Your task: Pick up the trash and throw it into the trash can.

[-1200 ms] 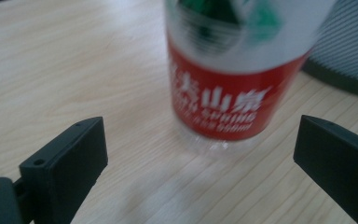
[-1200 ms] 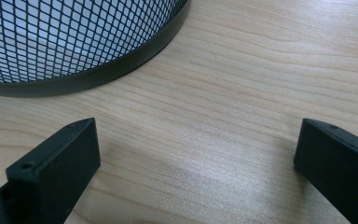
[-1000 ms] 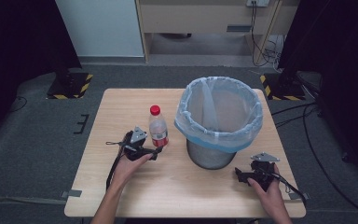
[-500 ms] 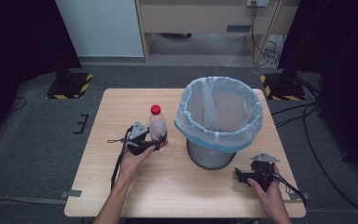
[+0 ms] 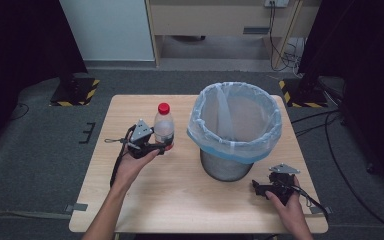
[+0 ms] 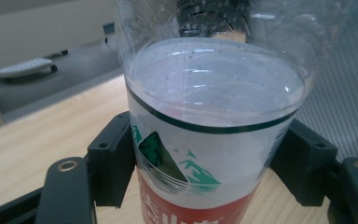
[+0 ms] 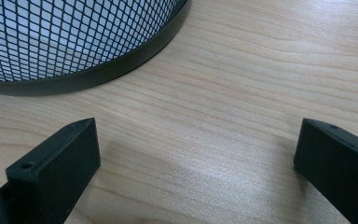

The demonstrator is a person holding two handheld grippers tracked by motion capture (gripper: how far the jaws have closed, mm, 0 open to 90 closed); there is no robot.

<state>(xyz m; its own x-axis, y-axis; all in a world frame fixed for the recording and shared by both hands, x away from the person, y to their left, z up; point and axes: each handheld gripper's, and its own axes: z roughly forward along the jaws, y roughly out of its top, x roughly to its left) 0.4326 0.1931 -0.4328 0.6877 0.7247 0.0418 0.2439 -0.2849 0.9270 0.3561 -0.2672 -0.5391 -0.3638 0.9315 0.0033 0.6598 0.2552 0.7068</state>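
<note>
A clear plastic bottle (image 5: 163,126) with a red cap and a red and white label stands upright, held a little above the wooden table (image 5: 180,200), left of the bin. My left gripper (image 5: 163,146) is shut on its lower body. In the left gripper view both black pads (image 6: 114,161) press on the label of the bottle (image 6: 205,140). A mesh waste bin (image 5: 226,169) lined with a pale blue bag stands at the table's middle right. My right gripper (image 5: 258,188) rests open on the table by the bin's base, nothing between its fingers (image 7: 56,163).
The bin's black mesh wall (image 7: 51,37) curves just ahead of the right gripper's jaws. Bare tabletop lies in front of both hands. Beyond the table are grey floor, dark stands with striped bases (image 5: 75,90) and cables (image 5: 280,55).
The left gripper's jaws closed around the bottle, and hand and bottle have since risen off the table. The right hand and gripper have stayed where they were.
</note>
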